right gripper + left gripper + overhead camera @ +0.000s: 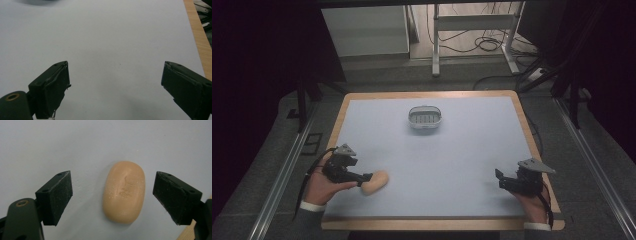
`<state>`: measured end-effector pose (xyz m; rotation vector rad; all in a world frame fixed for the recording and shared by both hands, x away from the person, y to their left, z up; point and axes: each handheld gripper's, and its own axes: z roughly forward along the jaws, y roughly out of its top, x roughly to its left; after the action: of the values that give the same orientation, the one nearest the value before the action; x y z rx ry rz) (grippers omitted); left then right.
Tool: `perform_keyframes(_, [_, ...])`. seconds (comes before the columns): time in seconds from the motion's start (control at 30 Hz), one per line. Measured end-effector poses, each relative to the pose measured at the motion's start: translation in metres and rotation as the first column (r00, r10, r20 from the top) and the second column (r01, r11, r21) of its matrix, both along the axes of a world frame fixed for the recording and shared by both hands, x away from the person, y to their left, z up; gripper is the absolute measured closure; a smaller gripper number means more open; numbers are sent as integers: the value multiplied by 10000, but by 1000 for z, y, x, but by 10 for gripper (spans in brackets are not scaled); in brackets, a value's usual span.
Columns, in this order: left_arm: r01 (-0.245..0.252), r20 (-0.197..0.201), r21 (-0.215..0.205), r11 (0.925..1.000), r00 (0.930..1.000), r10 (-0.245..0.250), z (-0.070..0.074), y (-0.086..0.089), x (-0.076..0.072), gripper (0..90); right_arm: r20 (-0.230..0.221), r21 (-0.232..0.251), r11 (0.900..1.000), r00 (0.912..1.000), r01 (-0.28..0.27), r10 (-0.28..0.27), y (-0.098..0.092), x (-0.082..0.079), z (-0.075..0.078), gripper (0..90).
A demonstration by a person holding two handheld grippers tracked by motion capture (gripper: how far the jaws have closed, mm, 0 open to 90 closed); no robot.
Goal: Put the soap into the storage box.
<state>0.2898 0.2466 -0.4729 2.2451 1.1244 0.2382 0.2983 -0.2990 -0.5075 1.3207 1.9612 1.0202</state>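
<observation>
A peach-coloured oval soap bar lies flat on the pale blue mat near the front left. My left gripper is open around it: in the left gripper view the soap sits between the two black pads, with a gap on each side. A small grey oval soap dish stands at the back middle of the mat. My right gripper hovers open at the front right over bare mat, its pads wide apart with nothing between them.
The mat covers a wooden table whose edge shows as a border. Beyond the table are a white metal frame, loose cables on the floor and dark curtains on both sides.
</observation>
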Motion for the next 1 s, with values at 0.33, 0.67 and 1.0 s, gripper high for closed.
perform_keyframes(0.33, [306, -420, 373, 9988, 9987, -290, -7, -11, 0, 166, -1, 47, 9999, 10000, 89, -89, 1, 0, 0, 79])
perform_keyframes(0.67, [744, -722, 725, 9946, 9950, -692, -13, -23, 1, 167, 71, 103, 9999, 10000, 53, -54, 1, -1, 1, 79])
perform_keyframes(1.0, [1024, -1211, 1237, 9870, 9888, -874, -28, -33, 5, 178, 82, 52, 10000, 9999, 72, -73, 1, 0, 1, 79])
